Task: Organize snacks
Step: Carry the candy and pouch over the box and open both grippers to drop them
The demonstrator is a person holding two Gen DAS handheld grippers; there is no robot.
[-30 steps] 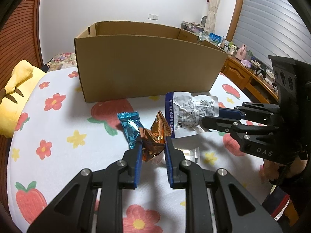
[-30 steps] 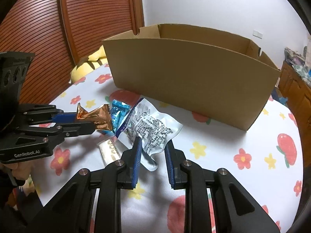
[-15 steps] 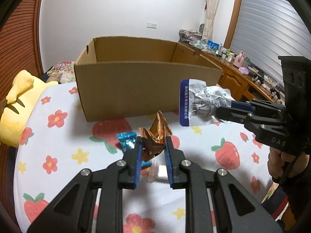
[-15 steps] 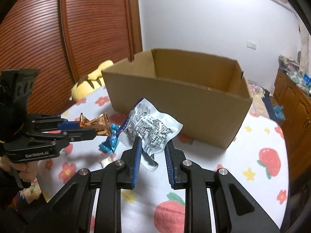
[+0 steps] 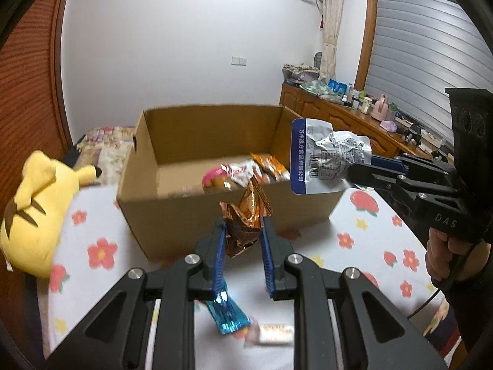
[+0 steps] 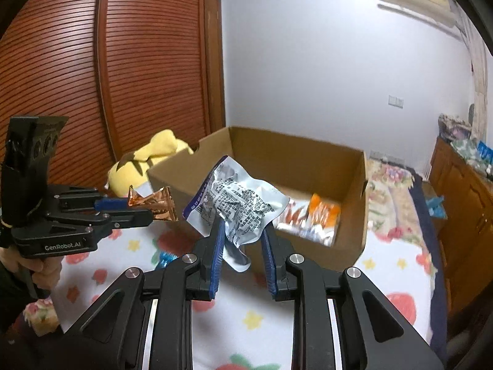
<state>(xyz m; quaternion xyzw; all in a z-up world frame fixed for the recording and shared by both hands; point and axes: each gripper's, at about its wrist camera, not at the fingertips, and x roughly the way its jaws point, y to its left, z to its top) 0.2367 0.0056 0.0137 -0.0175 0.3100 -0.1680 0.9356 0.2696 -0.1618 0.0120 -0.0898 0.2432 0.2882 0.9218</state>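
Note:
My left gripper [image 5: 242, 223] is shut on a crinkled copper-orange snack wrapper [image 5: 246, 212], held up in front of the near wall of the open cardboard box [image 5: 172, 212]. My right gripper [image 6: 242, 231] is shut on a crumpled silver packet with a blue edge [image 6: 237, 203], raised near the box's front rim [image 6: 308, 246]. Each gripper shows in the other's view: the right gripper [image 5: 360, 174] with its silver packet [image 5: 323, 160], the left gripper [image 6: 148, 208] with its copper wrapper [image 6: 157, 203]. Inside the box lie orange, pink and white snack packs [image 5: 246, 172].
A blue foil candy [image 5: 228, 314] and a small pale bar [image 5: 274, 333] lie on the flowered cloth [image 5: 101, 252] beneath my left gripper. A yellow plush toy [image 5: 40, 197] sits left of the box. A wooden dresser [image 5: 342, 117] with clutter stands at the right.
Both grippers have risen with their snacks still held. The box's inside, hidden earlier, now shows with packs in it. The blue candy and pale bar stay on the cloth, now lower in view.

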